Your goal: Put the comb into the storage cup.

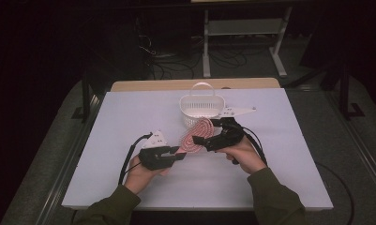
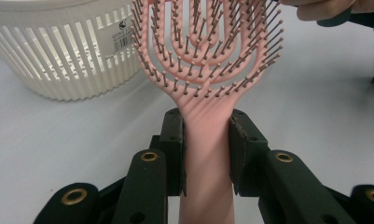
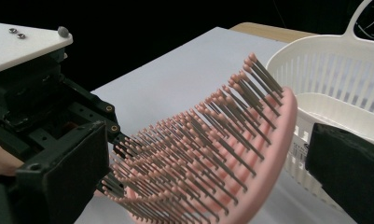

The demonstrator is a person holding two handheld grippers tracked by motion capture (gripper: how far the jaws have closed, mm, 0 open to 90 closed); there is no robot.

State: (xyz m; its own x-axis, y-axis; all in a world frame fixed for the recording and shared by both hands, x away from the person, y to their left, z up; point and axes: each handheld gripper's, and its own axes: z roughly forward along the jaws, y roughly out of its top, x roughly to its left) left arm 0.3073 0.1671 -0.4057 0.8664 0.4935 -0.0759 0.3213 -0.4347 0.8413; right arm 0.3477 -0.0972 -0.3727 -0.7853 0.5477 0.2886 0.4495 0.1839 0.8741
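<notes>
Two grippers meet at one pink hairbrush (image 1: 195, 136), held above the white tabletop (image 1: 129, 122) just in front of a white slatted basket (image 1: 200, 107). Left gripper (image 2: 207, 140) is clamped on the brush handle, pads pressing both sides. Right gripper (image 3: 203, 182) has its jaws spread wide on either side of the bristled head, pads not touching it. Bristles face the right gripper's camera.

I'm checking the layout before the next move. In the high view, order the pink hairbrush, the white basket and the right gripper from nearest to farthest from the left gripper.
1. Pink hairbrush: handle clamped in the left gripper.
2. Right gripper: at the brush head, to the right.
3. White basket: behind the brush, toward the far edge.
</notes>
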